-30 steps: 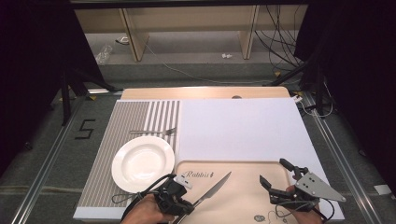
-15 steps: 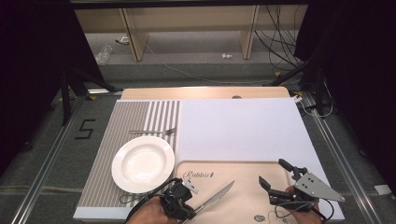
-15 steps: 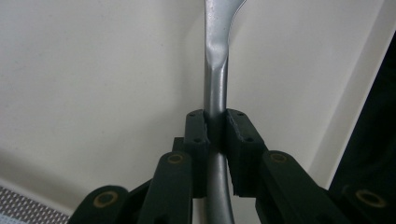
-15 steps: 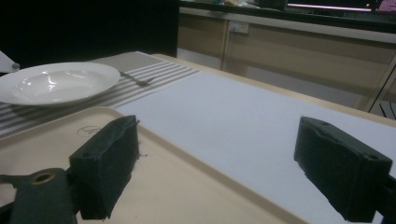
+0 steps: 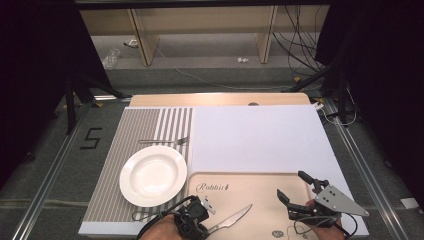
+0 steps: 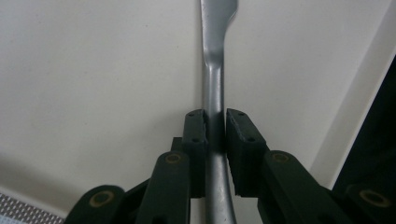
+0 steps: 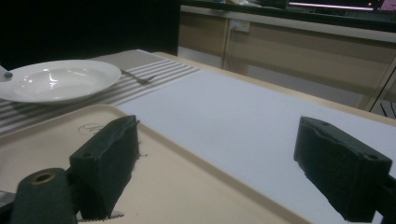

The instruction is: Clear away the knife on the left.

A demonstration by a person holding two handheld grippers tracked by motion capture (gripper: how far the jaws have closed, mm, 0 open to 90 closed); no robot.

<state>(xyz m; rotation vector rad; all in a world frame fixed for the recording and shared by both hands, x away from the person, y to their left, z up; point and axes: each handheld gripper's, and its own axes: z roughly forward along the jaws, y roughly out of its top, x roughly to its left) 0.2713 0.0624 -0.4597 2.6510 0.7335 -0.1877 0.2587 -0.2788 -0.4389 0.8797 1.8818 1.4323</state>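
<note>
Left gripper (image 5: 204,226) at near edge of bench (image 5: 215,99), low over beige plastic tray (image 5: 240,174) with printed "Rabbit" logo. Nearly closed around handle of silver metal table knife (image 5: 235,217), with just a slight opening of the jaws in the last moment. In left gripper view, gripper (image 6: 215,135) flanking knife (image 6: 214,70) handle on both sides: 1 pad flush against it, thin dark sliver at the other. Cannot tell if actually pressing or merely alongside. Knife flat on tray, blade pointing away from left gripper toward tray middle, handle at tray's near-left part.

Right gripper (image 5: 291,184) spread wide, holding nothing, touching nothing, over right part of tray. In right gripper view, gripper (image 7: 215,163) wide apart above tray (image 7: 187,186) rim, nothing between.

Counts:
- 2 grippers, 1 per hand.
- 1 knife.
- 1 tray.
- 1 round white ceramic plate (image 5: 153,175), on grey-and-white striped placemat (image 5: 115,150), just left of tray; also seen in right gripper view (image 7: 56,79).
- 1 silver metal fork (image 5: 165,141), on striped placemat just beyond plate, apart from it; also in right gripper view (image 7: 137,77).
- 2 mats: striped placemat plus plain white rectangular mat (image 5: 255,135) right of it, beyond tray.
</note>
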